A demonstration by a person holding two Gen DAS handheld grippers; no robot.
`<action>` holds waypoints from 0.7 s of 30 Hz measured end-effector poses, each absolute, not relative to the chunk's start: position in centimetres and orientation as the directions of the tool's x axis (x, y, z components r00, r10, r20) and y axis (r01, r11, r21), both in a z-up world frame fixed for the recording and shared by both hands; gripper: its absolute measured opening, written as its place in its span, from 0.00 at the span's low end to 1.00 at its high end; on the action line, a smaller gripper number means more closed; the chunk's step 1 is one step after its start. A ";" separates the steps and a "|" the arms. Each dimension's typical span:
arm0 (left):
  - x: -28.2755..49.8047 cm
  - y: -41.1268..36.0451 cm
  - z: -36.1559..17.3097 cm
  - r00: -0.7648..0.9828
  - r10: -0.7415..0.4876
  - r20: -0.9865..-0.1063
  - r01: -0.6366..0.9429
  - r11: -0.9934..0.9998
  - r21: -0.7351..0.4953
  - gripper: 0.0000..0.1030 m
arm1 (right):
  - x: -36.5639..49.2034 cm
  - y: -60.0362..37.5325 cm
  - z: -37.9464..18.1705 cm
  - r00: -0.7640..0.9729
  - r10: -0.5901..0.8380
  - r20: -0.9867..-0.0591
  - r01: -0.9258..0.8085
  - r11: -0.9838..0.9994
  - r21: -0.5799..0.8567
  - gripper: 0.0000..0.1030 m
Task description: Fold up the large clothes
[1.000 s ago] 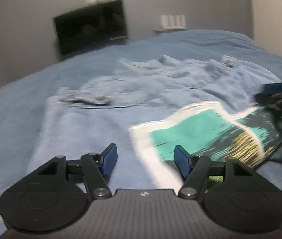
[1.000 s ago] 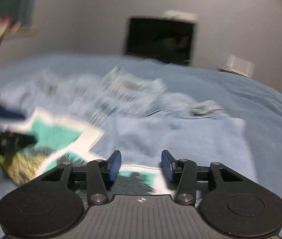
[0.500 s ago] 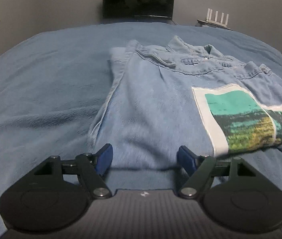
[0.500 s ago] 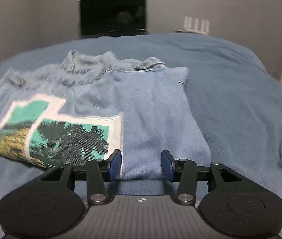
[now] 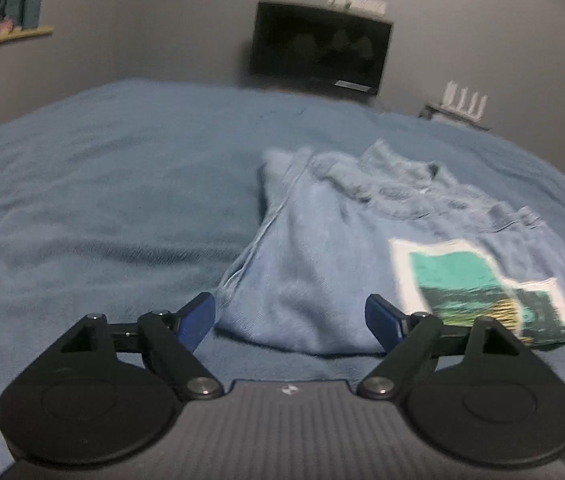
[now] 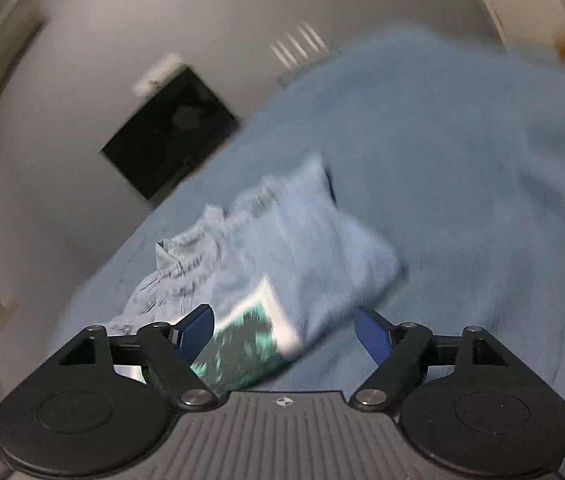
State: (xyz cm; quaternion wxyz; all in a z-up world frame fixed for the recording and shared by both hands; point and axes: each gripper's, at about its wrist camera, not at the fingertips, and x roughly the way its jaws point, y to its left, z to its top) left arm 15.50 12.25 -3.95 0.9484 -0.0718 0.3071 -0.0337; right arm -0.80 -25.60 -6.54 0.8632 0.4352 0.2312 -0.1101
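Both pairs of jaws stand wide apart with nothing between the blue pads. The left gripper point(image 5: 290, 318) is level, low in its frame, the folded shirt point(image 5: 322, 264) lying just beyond it, centre-right on the blue bedspread point(image 5: 102, 200), its teal print point(image 5: 478, 284) at right. A dark screen point(image 5: 318, 50) hangs on the wall in the upper middle. The right gripper point(image 6: 284, 330) view is tilted and blurred; the shirt point(image 6: 290, 240) sits mid-frame, its printed corner behind the left pad
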 end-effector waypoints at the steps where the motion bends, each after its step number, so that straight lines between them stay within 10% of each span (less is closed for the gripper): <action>1: 16.0 12.3 -4.3 0.803 -0.096 -0.589 0.007 0.988 -0.152 0.79 | -0.5 -26.0 -7.3 0.864 0.020 -0.504 0.407 0.564 0.719 0.74; 12: 20.4 12.6 -8.4 0.709 -0.012 -0.706 -0.078 0.992 -0.096 0.80 | 4.2 -27.0 -13.2 0.859 0.061 -0.508 0.445 0.402 0.801 0.74; 21: 19.5 10.0 -4.9 0.849 -0.046 -0.526 0.016 0.998 -0.062 0.80 | 5.9 -27.5 -14.4 0.895 0.034 -0.444 0.408 0.337 0.848 0.72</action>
